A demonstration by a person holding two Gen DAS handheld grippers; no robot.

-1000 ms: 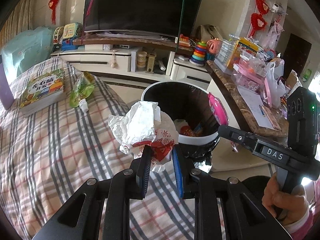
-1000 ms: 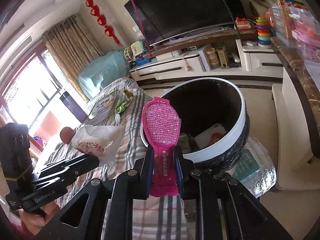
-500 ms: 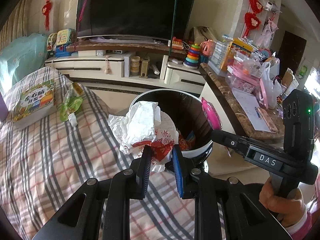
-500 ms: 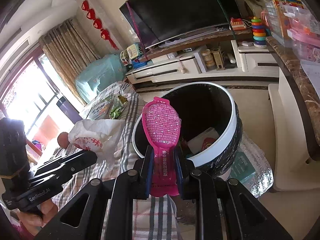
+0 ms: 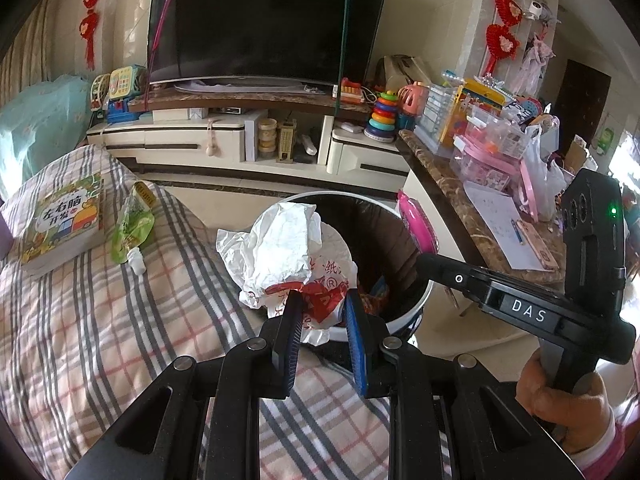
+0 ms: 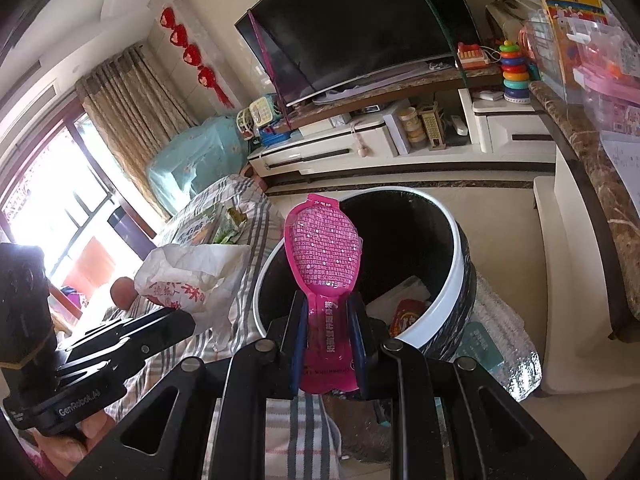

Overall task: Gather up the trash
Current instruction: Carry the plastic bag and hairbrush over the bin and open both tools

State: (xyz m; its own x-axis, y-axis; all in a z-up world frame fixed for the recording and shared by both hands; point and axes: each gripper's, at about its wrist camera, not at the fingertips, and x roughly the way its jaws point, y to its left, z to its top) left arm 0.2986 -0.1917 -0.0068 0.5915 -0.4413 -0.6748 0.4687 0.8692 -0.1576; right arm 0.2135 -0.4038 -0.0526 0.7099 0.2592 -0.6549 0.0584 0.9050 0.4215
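Observation:
My left gripper [image 5: 322,300] is shut on a crumpled white plastic bag with red print [image 5: 288,252], held over the near rim of a round black bin with a white rim [image 5: 416,304]. My right gripper [image 6: 328,304] is shut on a flat pink wrapper [image 6: 324,248], held upright over the bin's near edge [image 6: 460,264]. The bin holds several pieces of trash [image 6: 408,312]. The pink wrapper [image 5: 416,224] and the right gripper body show at the right of the left wrist view. The bag [image 6: 192,276] shows at the left of the right wrist view.
A plaid-covered bed [image 5: 100,320] lies left of the bin, with a book [image 5: 64,224] and a green pouch [image 5: 132,220] on it. A TV stand [image 5: 240,136] is behind. A marble counter [image 5: 460,208] crowded with boxes stands to the right.
Both grippers have moved a little forward, closer to the bin, each still holding its item. The bag now hangs over the bin's near rim.

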